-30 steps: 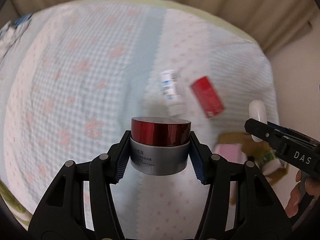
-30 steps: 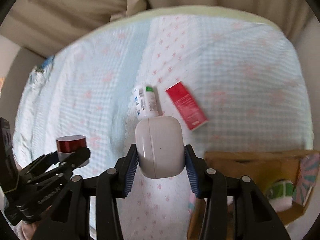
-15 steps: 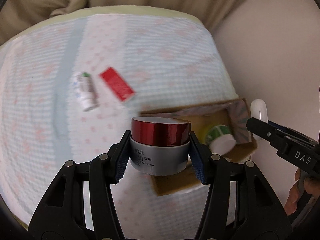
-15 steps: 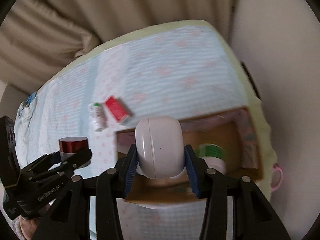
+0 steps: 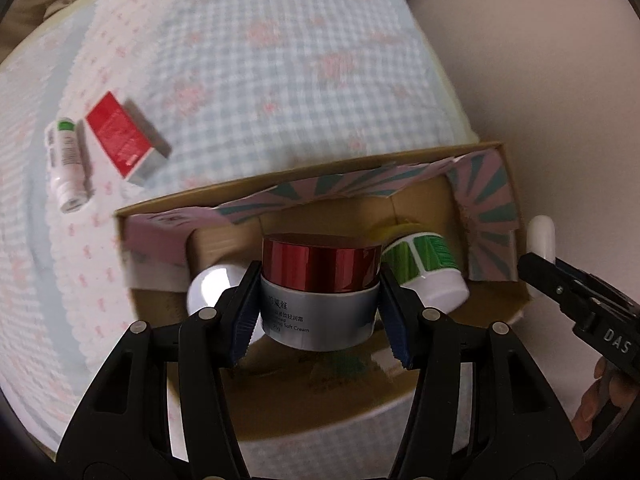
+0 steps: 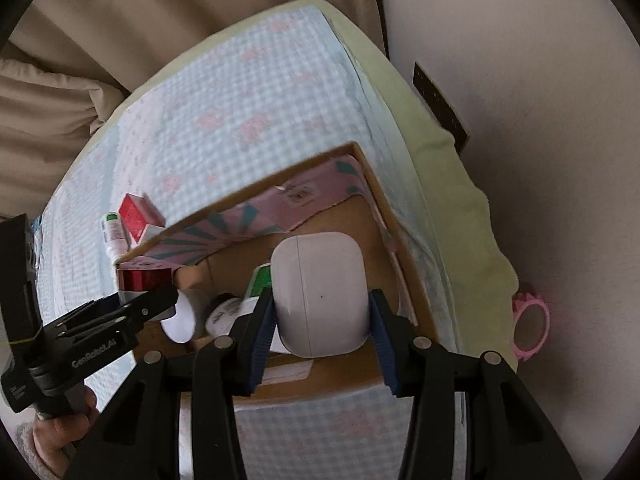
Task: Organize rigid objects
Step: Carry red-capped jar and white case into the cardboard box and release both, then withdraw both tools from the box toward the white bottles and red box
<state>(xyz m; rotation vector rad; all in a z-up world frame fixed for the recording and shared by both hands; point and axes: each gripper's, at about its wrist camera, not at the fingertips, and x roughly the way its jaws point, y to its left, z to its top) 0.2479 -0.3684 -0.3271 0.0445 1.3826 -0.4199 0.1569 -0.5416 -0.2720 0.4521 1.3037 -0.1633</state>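
Both pairs of jaws are pinching something: at the bottom centre of the left wrist view the left gripper [image 5: 320, 312] clamps a cream jar [image 5: 320, 300] with a shiny red lid between its blue pads, and at the bottom centre of the right wrist view the right gripper [image 6: 320, 328] squeezes a white rounded case [image 6: 320, 292] by its two sides. Each held thing hangs over the open cardboard box [image 5: 496, 148], whose inner flaps carry a pink and teal ray pattern. Inside the box, just behind the jar in the left wrist view, a green-labelled white container [image 5: 428, 268] lies on its side toward the right, and a white round object [image 5: 210, 284] shows to the left of the jar, partly hidden by the left pad. At the right edge of that view the other gripper reaches in with the white case, fingers of a hand [image 5: 600, 392] below it. The box sits on a bed [image 5: 280, 60] covered in a blue checked sheet with pink flower prints. Farther off, at the upper left of the left wrist view, a red carton [image 5: 120, 136] and a white tube [image 5: 66, 164] with a green end lie side by side on the sheet, outside the box. A pink ring-shaped object [image 6: 530, 328] rests beyond the bed's edge at the right of the right wrist view, and beige curtains [image 6: 120, 40] fill the top.
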